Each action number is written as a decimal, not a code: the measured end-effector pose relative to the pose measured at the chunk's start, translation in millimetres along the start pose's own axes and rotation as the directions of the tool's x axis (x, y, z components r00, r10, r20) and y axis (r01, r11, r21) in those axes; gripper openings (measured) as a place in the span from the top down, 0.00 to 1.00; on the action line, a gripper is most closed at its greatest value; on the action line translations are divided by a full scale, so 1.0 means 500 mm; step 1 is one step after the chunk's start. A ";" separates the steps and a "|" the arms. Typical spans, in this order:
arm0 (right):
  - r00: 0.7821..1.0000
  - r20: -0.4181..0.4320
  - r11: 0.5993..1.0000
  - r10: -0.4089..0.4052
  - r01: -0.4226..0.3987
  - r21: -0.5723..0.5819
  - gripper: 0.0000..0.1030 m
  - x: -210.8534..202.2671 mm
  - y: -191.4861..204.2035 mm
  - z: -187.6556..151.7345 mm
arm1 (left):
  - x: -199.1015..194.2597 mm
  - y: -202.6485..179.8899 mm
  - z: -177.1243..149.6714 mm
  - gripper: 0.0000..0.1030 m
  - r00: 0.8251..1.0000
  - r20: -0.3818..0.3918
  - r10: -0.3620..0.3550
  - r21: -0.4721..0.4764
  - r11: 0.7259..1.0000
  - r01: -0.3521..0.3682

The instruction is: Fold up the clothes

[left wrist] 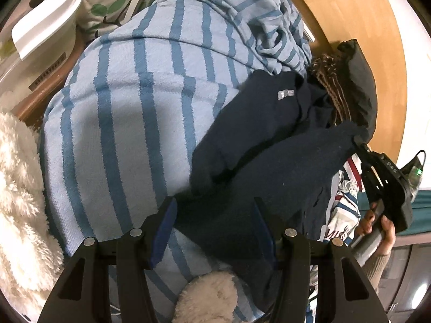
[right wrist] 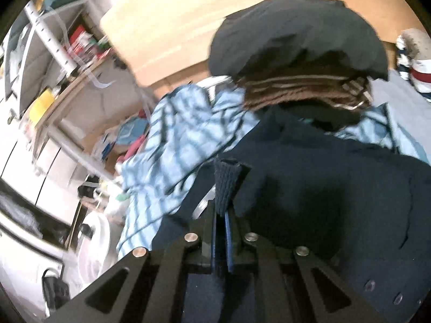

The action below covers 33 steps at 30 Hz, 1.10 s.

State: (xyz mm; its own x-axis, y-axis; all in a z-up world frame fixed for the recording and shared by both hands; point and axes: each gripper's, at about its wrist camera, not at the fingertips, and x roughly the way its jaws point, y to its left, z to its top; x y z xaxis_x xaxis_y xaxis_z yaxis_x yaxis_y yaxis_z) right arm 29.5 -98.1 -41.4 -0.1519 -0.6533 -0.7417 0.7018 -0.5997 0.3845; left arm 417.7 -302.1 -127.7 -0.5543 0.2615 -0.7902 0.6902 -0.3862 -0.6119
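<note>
My right gripper [right wrist: 225,188] pinches a fold of the navy garment [left wrist: 242,145], lifting it over the striped blanket [left wrist: 129,102]; my left gripper [left wrist: 212,231] hangs spread above the garment's lower edge; no containers clearly visible

Striped blanket [left wrist: 129,113] lies bare leftward; clothes pile [left wrist: 347,80] crowds right.
</note>
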 end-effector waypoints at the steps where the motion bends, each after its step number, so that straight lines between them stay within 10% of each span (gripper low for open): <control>1: 1.000 0.007 1.000 -0.010 0.009 0.017 0.93 0.001 -0.013 0.006 | 0.000 -0.002 0.001 0.44 1.000 0.003 -0.001 0.002 1.000 0.001; 10: 0.993 0.014 0.987 -0.121 0.119 0.108 0.88 0.038 -0.109 0.046 | 0.016 -0.010 0.004 0.44 1.000 0.004 0.004 -0.020 1.000 -0.004; 14: 0.975 -0.073 0.958 -0.210 0.220 0.185 0.40 0.072 -0.156 0.030 | 0.018 -0.009 0.002 0.44 1.000 0.004 0.013 -0.018 1.000 -0.012; 18: 0.987 -0.153 0.975 -0.056 0.087 0.207 0.40 0.065 -0.158 -0.053 | 0.017 0.003 0.000 0.44 1.000 -0.011 0.011 -0.011 1.000 -0.011; 26: 0.913 -0.388 0.939 0.125 -0.235 -0.251 0.53 -0.021 0.016 -0.326 | 0.067 0.073 -0.031 0.44 0.989 -0.106 -0.107 -0.254 0.964 0.077; 33: 0.899 -0.438 0.811 -0.026 -0.237 -0.535 0.53 -0.009 0.101 -0.453 | 0.115 0.086 -0.054 0.44 0.962 -0.117 -0.245 -0.370 0.910 0.187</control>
State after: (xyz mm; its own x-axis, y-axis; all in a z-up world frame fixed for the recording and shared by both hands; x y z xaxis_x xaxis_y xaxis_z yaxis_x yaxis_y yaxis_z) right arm 223.1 -20.6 -143.3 0.1496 -0.3691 -0.9173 0.9774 -0.0848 0.1935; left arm 428.1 -279.6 -200.2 -0.6481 0.4498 -0.6145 0.6969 0.0250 -0.7167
